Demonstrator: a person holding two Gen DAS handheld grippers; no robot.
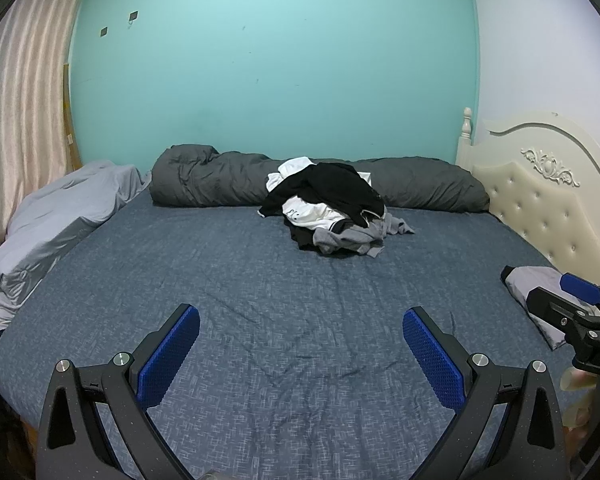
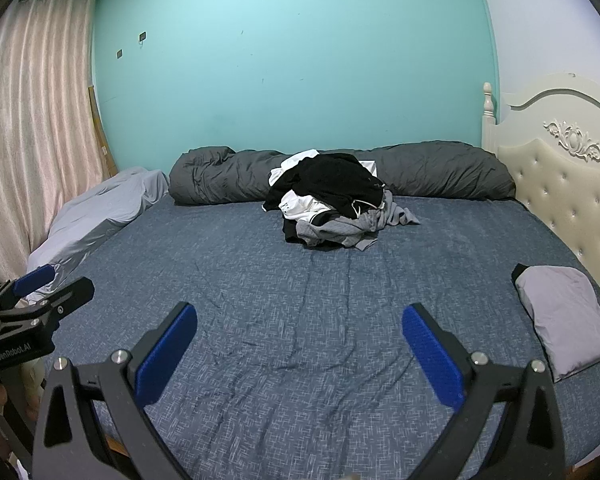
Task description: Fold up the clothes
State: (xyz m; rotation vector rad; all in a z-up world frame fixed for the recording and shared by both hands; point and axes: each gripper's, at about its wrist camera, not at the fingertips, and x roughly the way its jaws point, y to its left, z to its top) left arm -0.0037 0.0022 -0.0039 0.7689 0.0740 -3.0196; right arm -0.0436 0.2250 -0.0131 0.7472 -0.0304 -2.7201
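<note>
blue bed (image 1: 260, 300) bears clothes pile (image 1: 328, 208); left hand-held gripper (image 1: 300, 320) and right hand-held gripper (image 2: 300, 318) both spread, empty.

Both grippers are built the same: the left gripper (image 1: 301, 316) and the right gripper (image 2: 300, 314) have black speckled arms, round silver screws at the joints, and blue fingers (image 1: 171, 356) with a dotted texture. White letters (partly cut off) mark each black body.
</note>
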